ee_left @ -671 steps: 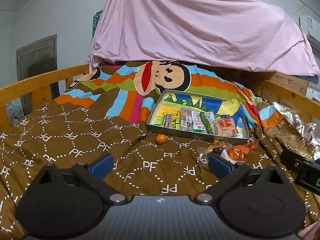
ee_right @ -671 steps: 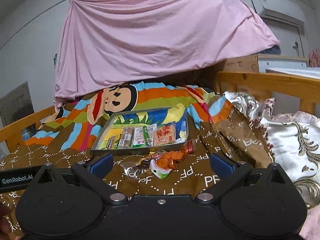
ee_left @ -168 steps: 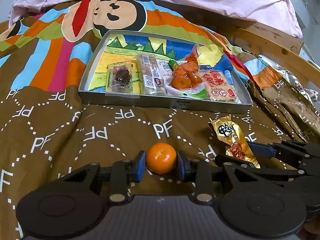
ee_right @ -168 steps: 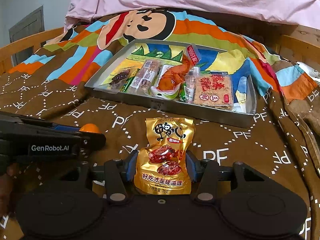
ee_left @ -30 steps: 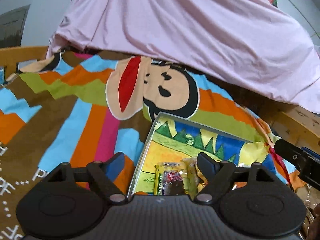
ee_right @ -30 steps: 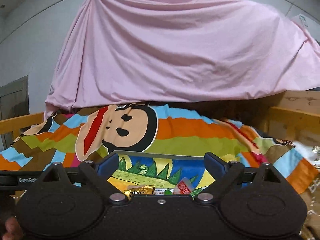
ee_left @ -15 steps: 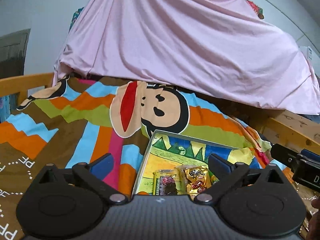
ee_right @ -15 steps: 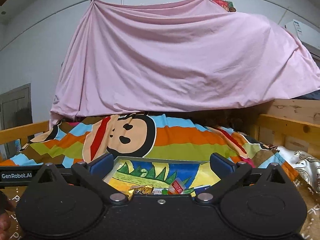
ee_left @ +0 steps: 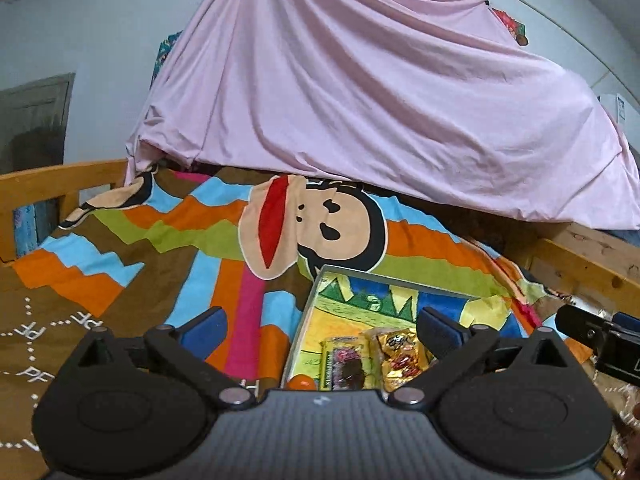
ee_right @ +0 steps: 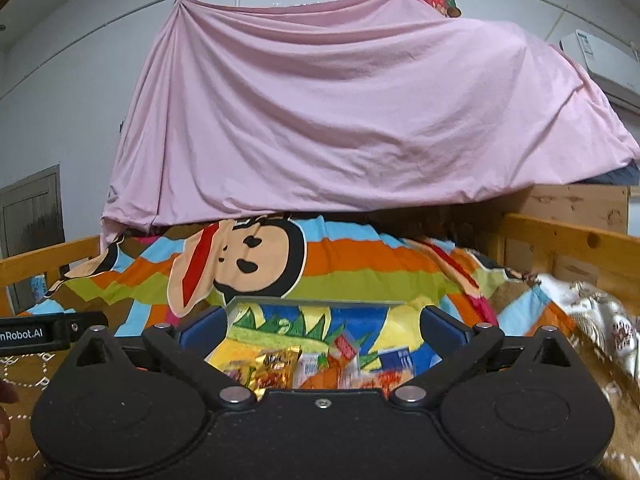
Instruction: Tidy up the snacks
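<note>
The left gripper [ee_left: 320,326] sits in the lower middle of its frame, blue-padded fingers [ee_left: 204,326] spread wide, gripping nothing. The right gripper [ee_right: 322,324] is likewise spread wide and unloaded, lower centre.

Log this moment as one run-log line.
left gripper: open, empty | right gripper: open, empty | gold snack packet: in tray | orange: in tray

Pink sheet [ee_left: 360,112] draped above monkey-print blanket [ee_left: 312,224]; wooden rail [ee_right: 568,240] right.

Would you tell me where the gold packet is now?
The gold packet lies in the tray, right of the dark packet, in the left view.
</note>
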Available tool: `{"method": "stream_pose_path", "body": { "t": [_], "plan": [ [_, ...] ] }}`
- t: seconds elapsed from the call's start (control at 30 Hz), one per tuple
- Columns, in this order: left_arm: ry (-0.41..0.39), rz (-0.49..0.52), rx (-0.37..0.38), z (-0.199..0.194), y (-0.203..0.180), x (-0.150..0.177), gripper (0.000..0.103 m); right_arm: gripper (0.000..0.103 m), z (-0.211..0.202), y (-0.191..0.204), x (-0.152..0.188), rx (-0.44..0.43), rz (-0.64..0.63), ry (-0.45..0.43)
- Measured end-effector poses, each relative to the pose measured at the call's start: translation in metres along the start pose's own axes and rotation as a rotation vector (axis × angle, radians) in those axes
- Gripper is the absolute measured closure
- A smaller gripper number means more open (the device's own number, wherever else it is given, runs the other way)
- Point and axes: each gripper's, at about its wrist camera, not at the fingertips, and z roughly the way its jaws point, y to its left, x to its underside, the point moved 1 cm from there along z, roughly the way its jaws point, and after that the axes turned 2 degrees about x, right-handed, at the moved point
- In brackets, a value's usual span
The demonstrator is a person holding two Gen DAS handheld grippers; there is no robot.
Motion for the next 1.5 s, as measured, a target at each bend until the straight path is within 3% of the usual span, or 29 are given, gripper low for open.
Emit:
{"method": "stream_pose_path", "body": {
  "t": [0.43,1.17,1.5],
  "plan": [
    [0.041,0.067,-0.026,-0.032,-0.006,0.025,0.0,0.001,-0.03,-0.002,0.016,0.007,0.023,0.041],
    [0.1,0.075,-0.021,-0.094,-0.018,0.055,0.0,0.001,-0.111,-0.004,0.054,0.03,-0.044,0.154],
    [0.177,0.104,-0.044,-0.125,-0.024,0.08,0.0,0.001,-0.136,0.005,0.066,0.006,-0.056,0.227]
  ]
}}
